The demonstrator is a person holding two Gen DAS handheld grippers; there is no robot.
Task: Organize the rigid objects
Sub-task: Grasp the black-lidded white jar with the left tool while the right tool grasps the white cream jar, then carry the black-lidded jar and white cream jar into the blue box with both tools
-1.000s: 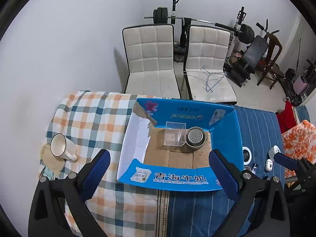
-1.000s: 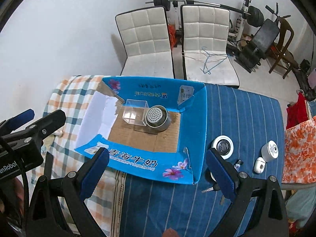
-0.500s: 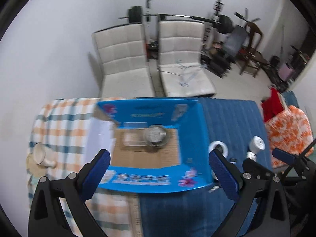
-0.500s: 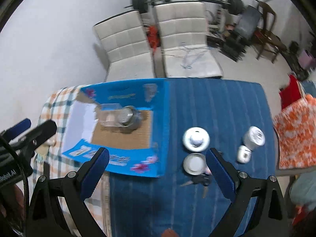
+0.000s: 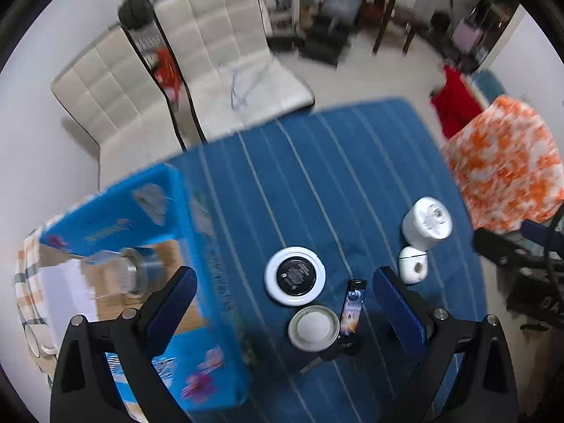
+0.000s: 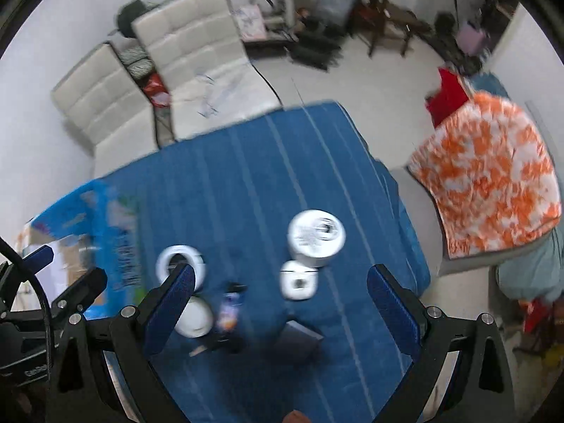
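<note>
Both my claws gape empty – left claw [image 5: 282,294], right claw [image 6: 280,287] – over blurred white round jars [image 6: 316,238]; blue cardboard box [image 5: 134,218] partly cut off.

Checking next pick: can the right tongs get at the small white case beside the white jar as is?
Probably yes. The right tongs are open and empty, and the small white case lies between them on the blue cloth. The white jar sits close behind it, tight clearance.

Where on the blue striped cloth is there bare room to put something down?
The far half of the blue striped cloth is bare, between the blue box and the white jar. Crowded: the near strip with the round compact, the small lid and the lighter.
</note>
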